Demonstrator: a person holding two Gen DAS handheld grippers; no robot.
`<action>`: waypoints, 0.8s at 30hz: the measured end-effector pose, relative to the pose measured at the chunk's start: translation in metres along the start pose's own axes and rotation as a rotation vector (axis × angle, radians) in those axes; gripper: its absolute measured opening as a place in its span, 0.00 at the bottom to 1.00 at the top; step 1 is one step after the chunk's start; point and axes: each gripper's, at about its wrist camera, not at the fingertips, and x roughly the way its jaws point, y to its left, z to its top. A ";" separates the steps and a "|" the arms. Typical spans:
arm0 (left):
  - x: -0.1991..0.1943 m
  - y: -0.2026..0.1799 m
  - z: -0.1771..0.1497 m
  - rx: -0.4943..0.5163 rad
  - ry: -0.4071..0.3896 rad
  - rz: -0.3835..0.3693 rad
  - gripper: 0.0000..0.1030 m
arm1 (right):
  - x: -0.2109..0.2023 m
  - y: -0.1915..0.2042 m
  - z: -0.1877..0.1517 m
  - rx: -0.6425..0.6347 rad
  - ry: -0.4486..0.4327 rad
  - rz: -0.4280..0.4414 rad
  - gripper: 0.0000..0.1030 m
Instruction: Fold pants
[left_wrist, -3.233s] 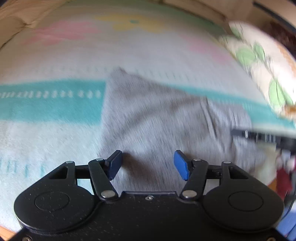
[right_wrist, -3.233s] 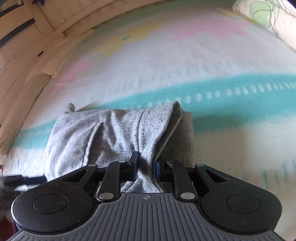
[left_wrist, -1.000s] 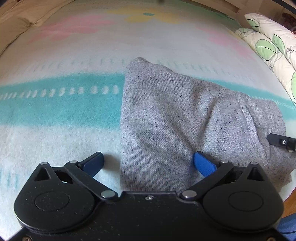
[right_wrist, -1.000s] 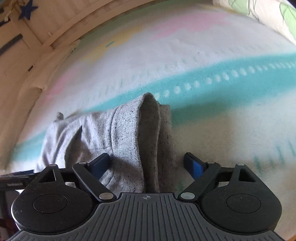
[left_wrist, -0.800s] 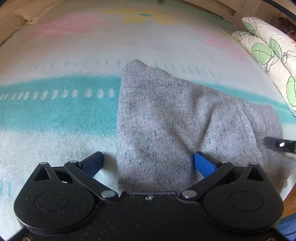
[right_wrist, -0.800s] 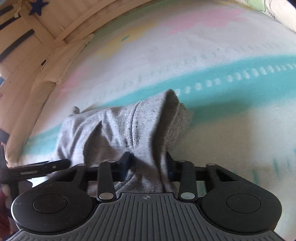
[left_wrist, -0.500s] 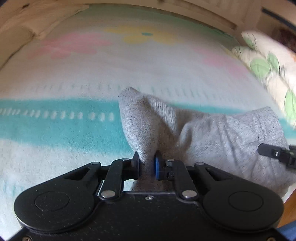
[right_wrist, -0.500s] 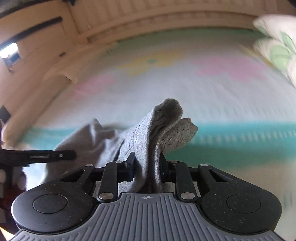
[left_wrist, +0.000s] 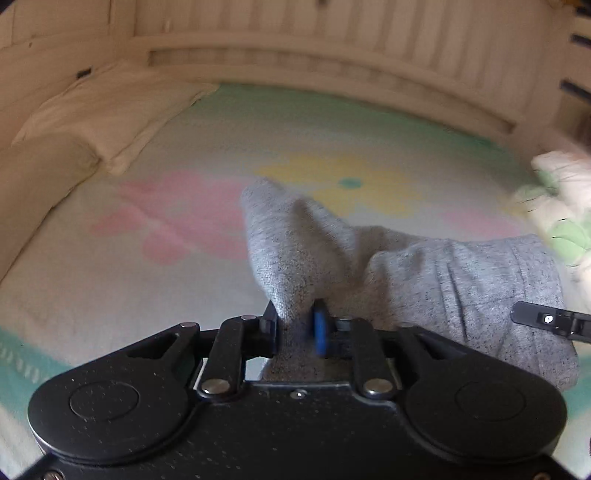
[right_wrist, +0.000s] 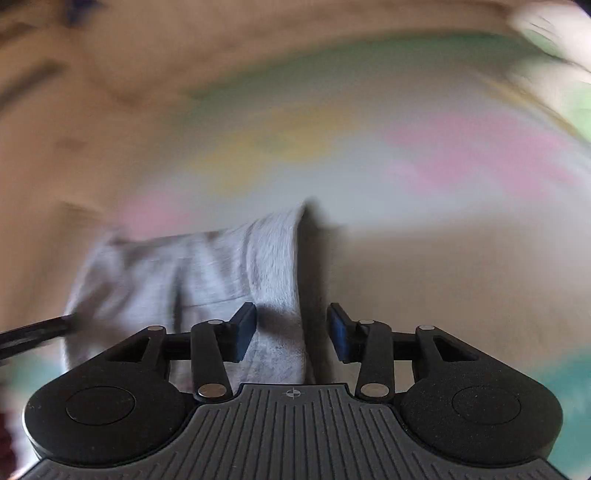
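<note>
Over bed's (left_wrist: 192, 302) near edge: grey pants (left_wrist: 436, 280) bunched, lifted. Left gripper (left_wrist: 295, 326) pinches one corner; right gripper (right_wrist: 291, 326) parted, fabric loose between jaws. Re-pinch right corner before carrying fold over, keeping edges level.

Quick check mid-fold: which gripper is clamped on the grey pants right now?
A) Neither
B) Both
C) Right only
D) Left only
D: in the left wrist view the left gripper has its jaws pinched shut on a fold of the grey pants, while in the right wrist view the right gripper has its jaws spread apart, with the fabric lying loose between them.
</note>
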 end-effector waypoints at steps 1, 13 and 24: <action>0.018 0.004 -0.002 -0.006 0.048 0.065 0.35 | 0.004 -0.003 -0.003 -0.001 -0.003 -0.049 0.38; -0.020 0.017 -0.013 -0.141 0.083 0.141 0.40 | -0.094 0.036 -0.016 -0.073 -0.193 -0.055 0.39; -0.106 -0.026 -0.028 -0.048 -0.060 0.113 0.67 | -0.116 0.050 -0.038 -0.116 -0.115 -0.016 0.39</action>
